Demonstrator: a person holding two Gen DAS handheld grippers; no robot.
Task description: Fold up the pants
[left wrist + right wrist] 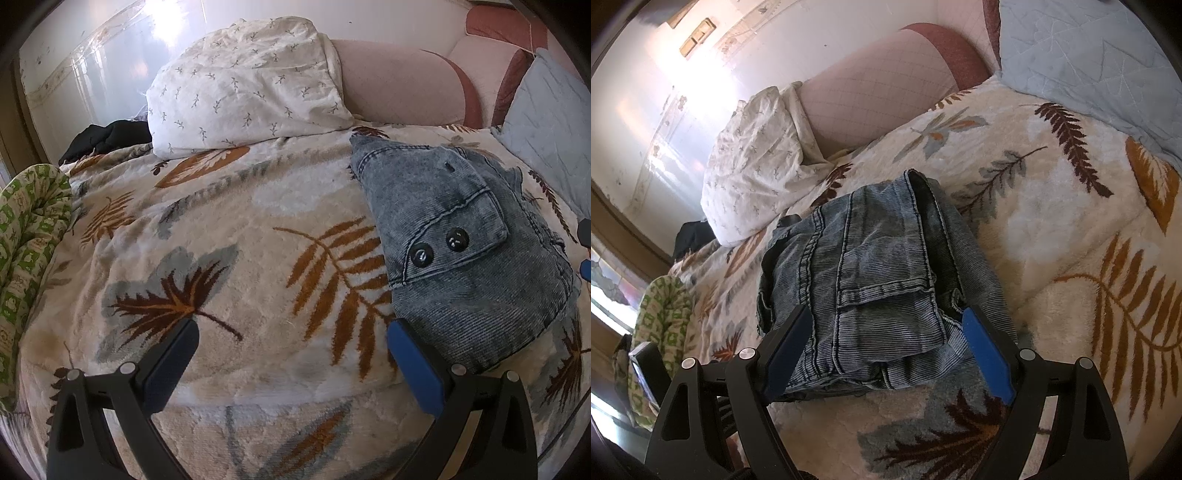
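Note:
The pants [461,240] are grey-blue washed denim, folded into a compact bundle on the leaf-patterned blanket [258,229], with a flap pocket and two dark buttons on top. My left gripper [293,326] is open over bare blanket, and its right fingertip [397,328] is next to the bundle's near-left corner. In the right wrist view the folded pants [879,266] lie straight ahead. My right gripper [886,314] stands wide open over the bundle's near end. The bundle spreads out past both fingers, and no pad presses on the cloth.
A white sprig-print pillow [243,88] and a pale blue quilted pillow [550,125] lean on the pink headboard [402,85]. A green-patterned cloth [29,236] hangs at the bed's left edge, with a black garment [107,136] behind it. A tiled wall stands beyond.

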